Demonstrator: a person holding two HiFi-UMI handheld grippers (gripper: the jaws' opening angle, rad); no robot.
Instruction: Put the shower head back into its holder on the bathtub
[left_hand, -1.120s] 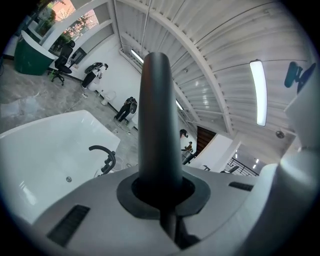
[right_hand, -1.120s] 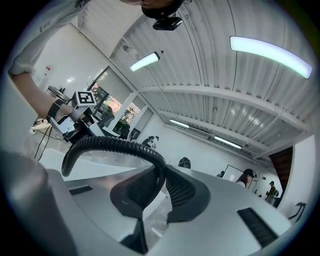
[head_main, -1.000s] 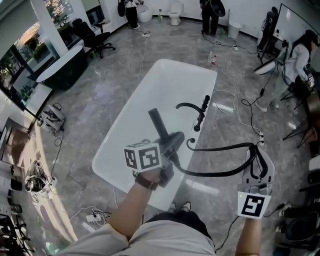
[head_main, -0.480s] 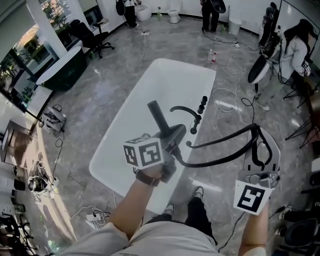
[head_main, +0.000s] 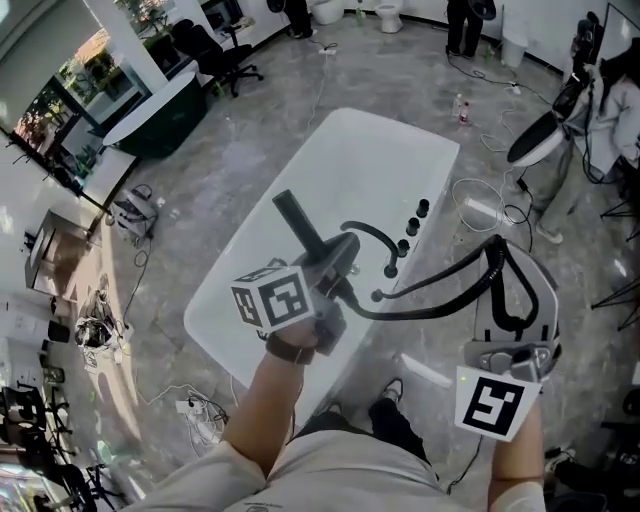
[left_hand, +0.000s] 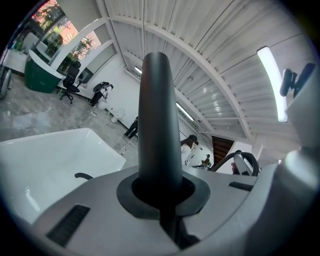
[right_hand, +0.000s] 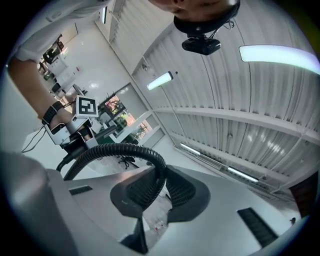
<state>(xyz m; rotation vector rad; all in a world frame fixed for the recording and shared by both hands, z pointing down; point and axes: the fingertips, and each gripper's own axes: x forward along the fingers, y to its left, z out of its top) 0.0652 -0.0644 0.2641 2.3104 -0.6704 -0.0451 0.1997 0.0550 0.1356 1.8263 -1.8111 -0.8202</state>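
Shower head (head_main: 305, 232): matte black, straight round handle slanting far-left. Held in air over glossy white oval bathtub (head_main: 350, 165), just left of curved black faucet (head_main: 372, 236). Left gripper (head_main: 333, 285) jaws squeezed tight round handle. Ribbed black hose (head_main: 440, 275) runs right and arches into loop pinched between right gripper (head_main: 518, 315) jaws. Versus second ago: both grippers higher, farther over tub; loop arches taller; both grips unchanged. Floor (head_main: 220, 150) grey marbled, shiny.
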